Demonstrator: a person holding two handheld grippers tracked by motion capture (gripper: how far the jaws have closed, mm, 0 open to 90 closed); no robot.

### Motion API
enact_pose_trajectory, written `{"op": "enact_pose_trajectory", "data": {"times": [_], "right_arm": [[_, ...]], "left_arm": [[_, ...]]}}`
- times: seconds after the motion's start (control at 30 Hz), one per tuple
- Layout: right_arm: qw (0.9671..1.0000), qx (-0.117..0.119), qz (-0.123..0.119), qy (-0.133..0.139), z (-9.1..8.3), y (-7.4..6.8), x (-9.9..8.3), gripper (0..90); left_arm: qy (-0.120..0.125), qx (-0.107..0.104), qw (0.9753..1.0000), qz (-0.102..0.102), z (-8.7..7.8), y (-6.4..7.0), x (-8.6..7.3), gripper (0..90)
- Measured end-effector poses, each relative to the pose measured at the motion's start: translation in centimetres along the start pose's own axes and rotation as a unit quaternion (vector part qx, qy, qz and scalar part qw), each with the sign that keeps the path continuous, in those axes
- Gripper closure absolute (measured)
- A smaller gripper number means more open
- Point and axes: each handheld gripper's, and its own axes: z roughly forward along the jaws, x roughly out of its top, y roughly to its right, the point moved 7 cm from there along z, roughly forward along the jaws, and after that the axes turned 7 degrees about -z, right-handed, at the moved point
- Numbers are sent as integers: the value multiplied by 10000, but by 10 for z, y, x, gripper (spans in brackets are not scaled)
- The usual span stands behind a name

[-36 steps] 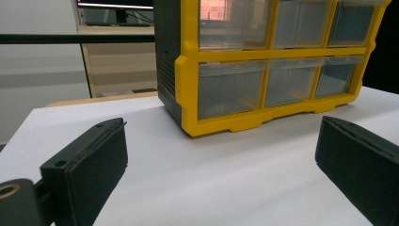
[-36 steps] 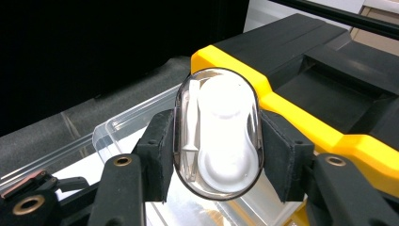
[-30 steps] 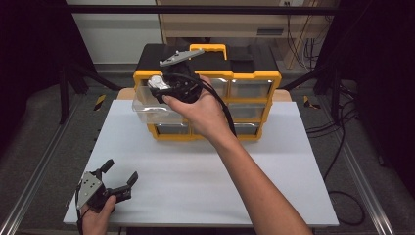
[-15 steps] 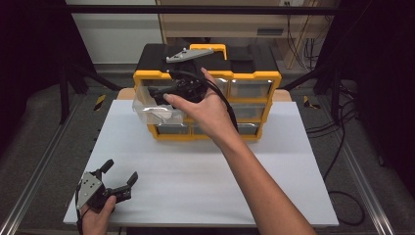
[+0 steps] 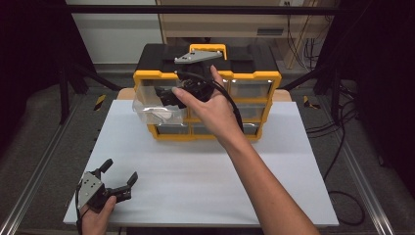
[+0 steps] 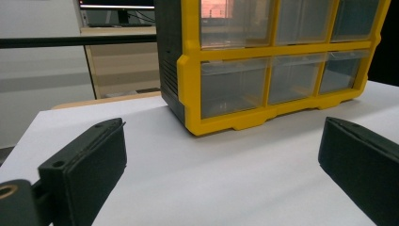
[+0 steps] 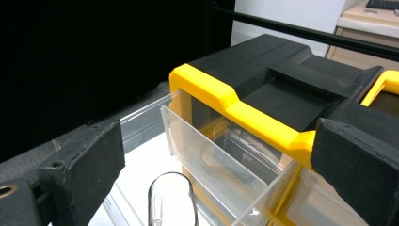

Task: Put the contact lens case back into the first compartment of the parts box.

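A white table (image 5: 195,196) holds 1 yellow-and-black drawer cabinet (image 5: 254,81) near its far edge, seen from above. The cabinet has a black top with a yellow handle and a yellow front frame around clear plastic drawers. In the left gripper view, 6 drawer fronts can be counted, in 2 rows of 3; the top row is cut off by the frame edge, so the full count cannot be told.

1 clear drawer (image 5: 149,105), at the upper left of the cabinet, is pulled out toward the person and sticks out past the yellow frame. In the right gripper view this clear drawer (image 7: 211,160) is open below the yellow top edge, with a clear divider wall across it and a small rounded clear tab at its front.

2 grippers are in use. The right gripper (image 5: 169,95), held by the person's right hand (image 5: 210,105), is at the open drawer, just in front of the cabinet's upper left corner. Its 2 black jaws stand wide apart and hold nothing.

The left gripper (image 5: 117,178) rests near the table's front left corner, well apart from the cabinet, held in the left hand (image 5: 95,218). Its 2 jaws are also spread wide with nothing between them, pointing toward the cabinet's lower left corner.
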Motion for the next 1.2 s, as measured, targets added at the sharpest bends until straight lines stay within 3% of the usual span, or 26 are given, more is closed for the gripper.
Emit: {"op": "enact_pose_trajectory", "data": {"times": [0.53, 0.97, 1.2], "right_arm": [[9995, -44, 4, 300, -23, 18, -1, 36], [9986, -350, -118, 370, -41, 40, -21, 32], [9963, -608, -133, 594, -54, 54, -30, 26]], "left_arm": [[23, 33, 10000, -33, -1, -4, 1, 13], [34, 52, 10000, -40, -3, -5, 1, 13], [36, 79, 9999, -56, -3, -7, 1, 13]]}}
